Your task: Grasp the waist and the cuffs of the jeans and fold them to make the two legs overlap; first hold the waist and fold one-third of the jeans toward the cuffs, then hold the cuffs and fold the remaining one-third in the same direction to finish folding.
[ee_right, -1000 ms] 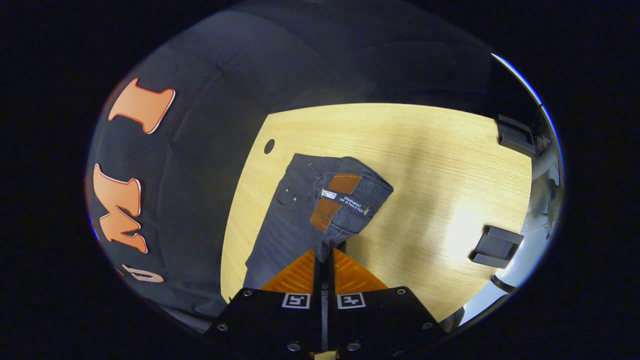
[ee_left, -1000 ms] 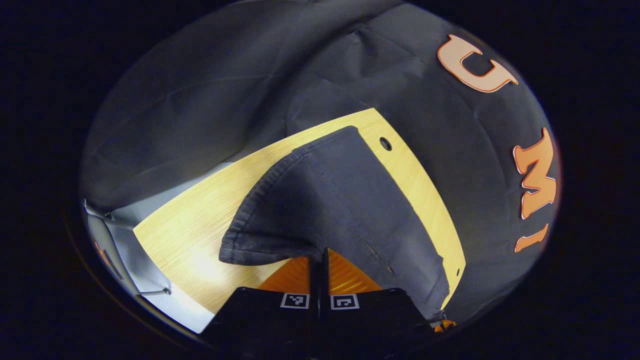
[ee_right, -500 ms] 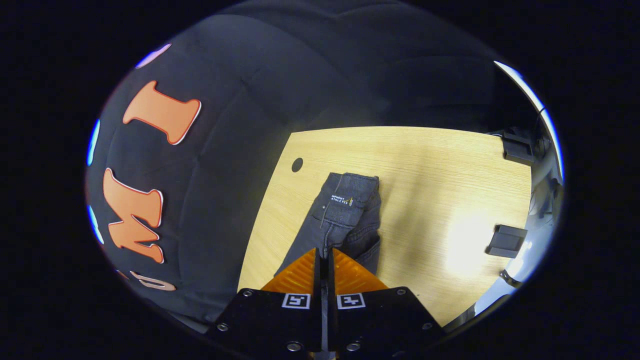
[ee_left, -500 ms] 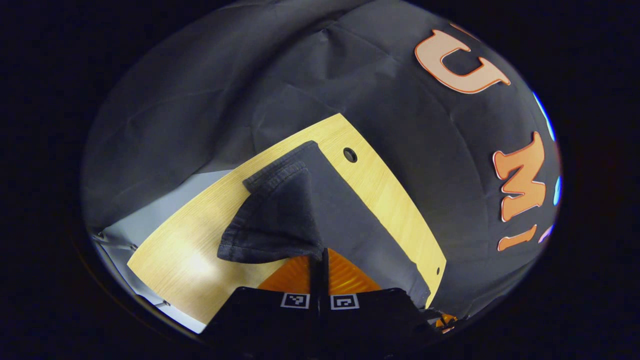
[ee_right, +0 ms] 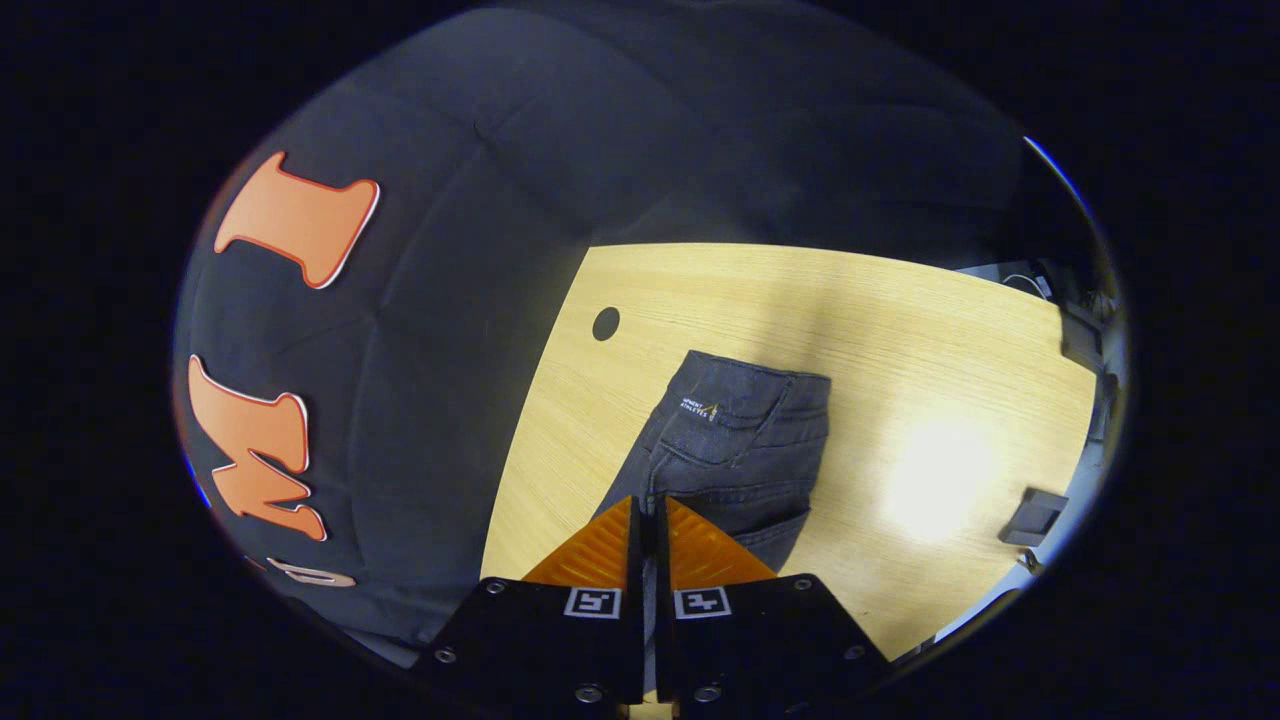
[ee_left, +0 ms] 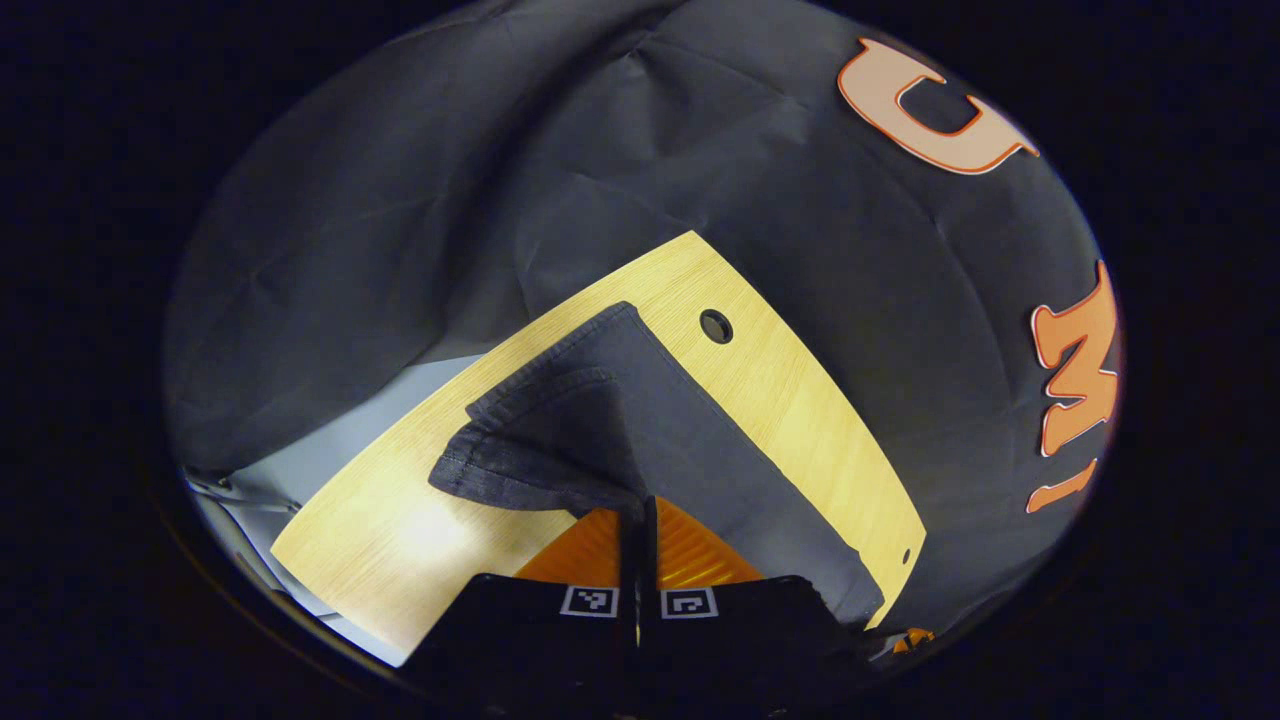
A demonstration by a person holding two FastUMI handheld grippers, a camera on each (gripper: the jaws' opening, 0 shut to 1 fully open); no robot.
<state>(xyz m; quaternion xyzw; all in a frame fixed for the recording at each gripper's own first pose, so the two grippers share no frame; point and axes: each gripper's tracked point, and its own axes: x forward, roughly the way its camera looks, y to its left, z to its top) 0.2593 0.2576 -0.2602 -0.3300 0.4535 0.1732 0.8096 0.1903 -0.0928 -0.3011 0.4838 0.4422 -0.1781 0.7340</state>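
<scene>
The dark grey denim jeans [ee_left: 640, 430] on the pale wooden table [ee_left: 800, 400] are pinched by the left gripper [ee_left: 640, 512] and by the right gripper [ee_right: 648, 508], fabric spreading ahead of each.

Left gripper view: jeans [ee_left: 660, 440] on table [ee_left: 790, 400], centre frame, cuffs toward left; table hole [ee_left: 716, 326] just right of their upper end. Right gripper view: waist [ee_right: 745, 430] at centre, hole [ee_right: 606, 323] to its upper left, small block [ee_right: 1035, 515] at table's lower-right edge.
</scene>
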